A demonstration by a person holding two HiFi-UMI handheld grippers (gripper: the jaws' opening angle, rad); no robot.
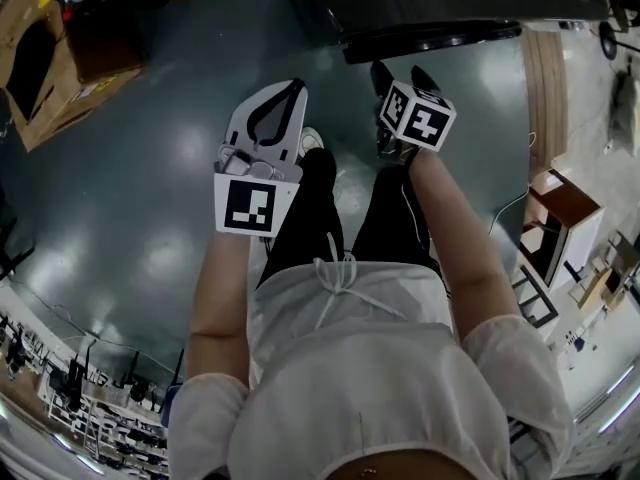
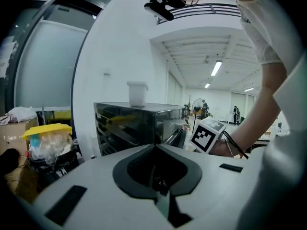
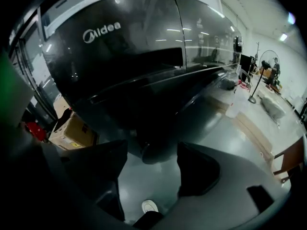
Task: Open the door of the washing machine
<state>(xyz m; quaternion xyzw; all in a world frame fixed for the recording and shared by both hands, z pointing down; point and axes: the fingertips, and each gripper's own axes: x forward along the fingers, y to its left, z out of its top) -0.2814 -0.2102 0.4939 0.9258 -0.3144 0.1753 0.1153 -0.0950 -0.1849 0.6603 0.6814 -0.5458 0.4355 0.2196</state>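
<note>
The black washing machine (image 1: pixel 450 3) stands at the top of the head view, and a dark curved rim (image 1: pixel 432 40) juts from its front. In the right gripper view its glossy front (image 3: pixel 144 66) fills the frame, close ahead. My right gripper (image 1: pixel 400 71) (image 3: pixel 151 171) is black and open, pointing down just in front of that rim; only floor and a shoe show between its fingers. My left gripper (image 1: pixel 296 88) (image 2: pixel 156 146) is white and shut on nothing. It is held to the left, apart from the machine (image 2: pixel 139 123).
Cardboard boxes (image 1: pixel 50 58) lie on the floor at the upper left. A wooden strip (image 1: pixel 548 88) and a brown box (image 1: pixel 565 218) are on the right. A white cup (image 2: pixel 136 94) stands on the machine. A yellow-lidded bin (image 2: pixel 48 143) is at its left, and a floor fan (image 3: pixel 264 66) further off.
</note>
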